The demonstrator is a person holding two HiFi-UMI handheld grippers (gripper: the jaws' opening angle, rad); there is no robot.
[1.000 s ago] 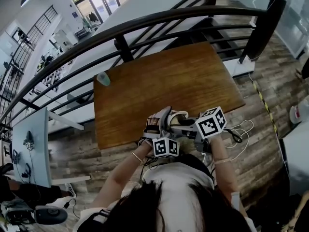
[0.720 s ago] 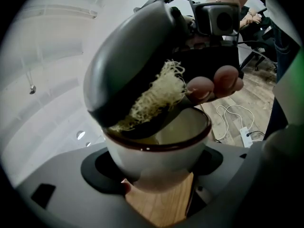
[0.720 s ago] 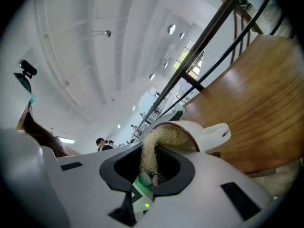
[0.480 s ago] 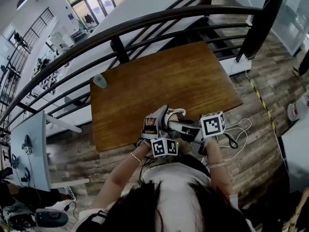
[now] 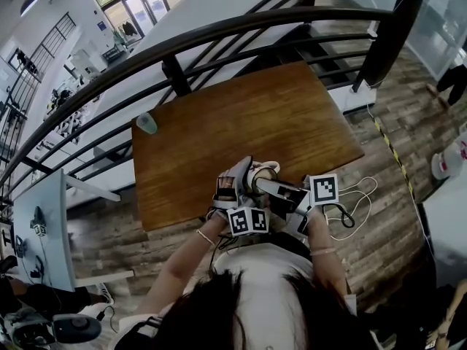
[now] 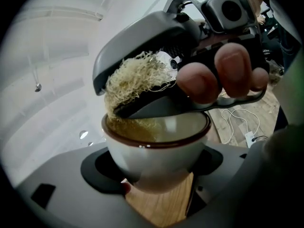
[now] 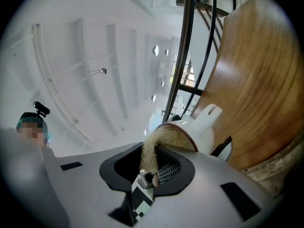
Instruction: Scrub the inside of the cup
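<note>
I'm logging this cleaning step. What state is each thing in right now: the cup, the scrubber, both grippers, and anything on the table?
cup: clamped between the left gripper jaws, scrubber in its mouth.
scrubber: pinched by the right gripper, its end pushed into the cup.
left gripper: shut on the cup.
right gripper: shut on the scrubber.
teal tumbler: standing at the table far corner, untouched.

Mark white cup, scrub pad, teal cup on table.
White brown-rimmed ceramic cup [image 6: 156, 163], left gripper view, outer wall.
Straw-coloured fibrous scrub pad [image 6: 129, 80], left gripper view, fibres above the rim.
Small teal cup [image 5: 147, 122], head view, body.
</note>
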